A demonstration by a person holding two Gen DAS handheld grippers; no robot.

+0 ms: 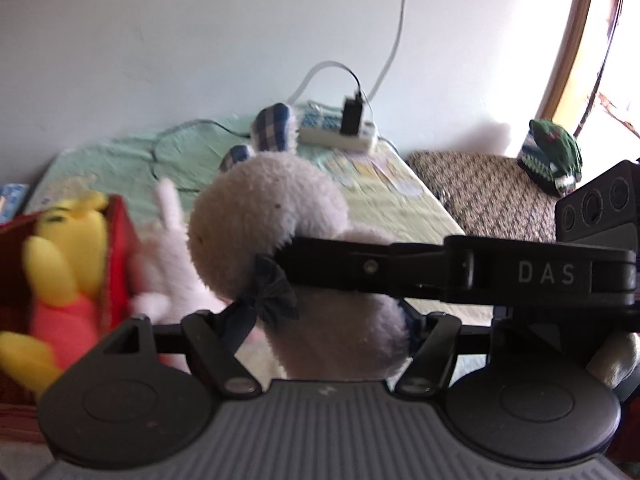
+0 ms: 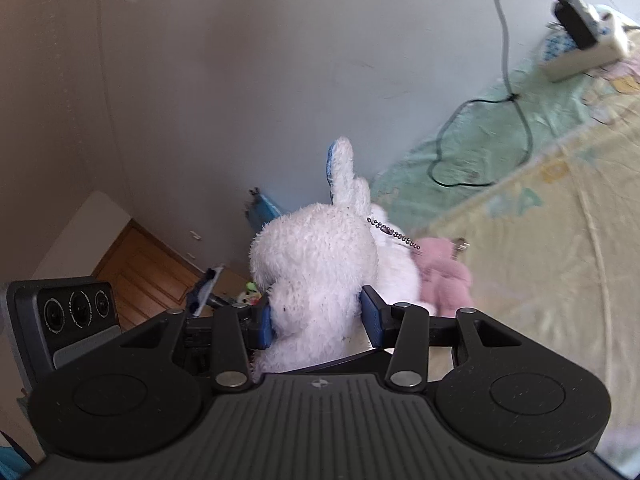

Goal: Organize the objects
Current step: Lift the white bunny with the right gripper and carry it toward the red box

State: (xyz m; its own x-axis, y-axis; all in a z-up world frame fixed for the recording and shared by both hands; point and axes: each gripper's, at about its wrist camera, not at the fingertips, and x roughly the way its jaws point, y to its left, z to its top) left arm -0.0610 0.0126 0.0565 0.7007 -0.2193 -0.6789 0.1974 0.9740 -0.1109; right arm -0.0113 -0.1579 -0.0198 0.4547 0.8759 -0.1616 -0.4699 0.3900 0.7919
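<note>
The left hand-held gripper (image 1: 320, 322) pinches a grey-white plush rabbit (image 1: 276, 232) with checked blue ears, held above the bed (image 1: 400, 200). To its left, a yellow bear toy (image 1: 68, 264) sits in a red box (image 1: 120, 248). The right hand-held gripper (image 2: 318, 322) squeezes a white plush bunny (image 2: 316, 268) between its blue pads (image 2: 374, 320). A pink plush (image 2: 444, 276) lies on the bed just right of it.

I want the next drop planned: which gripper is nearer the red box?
Left. The left gripper, clamping a white plush, sits beside the red box; the right wrist view doesn't show it.
</note>
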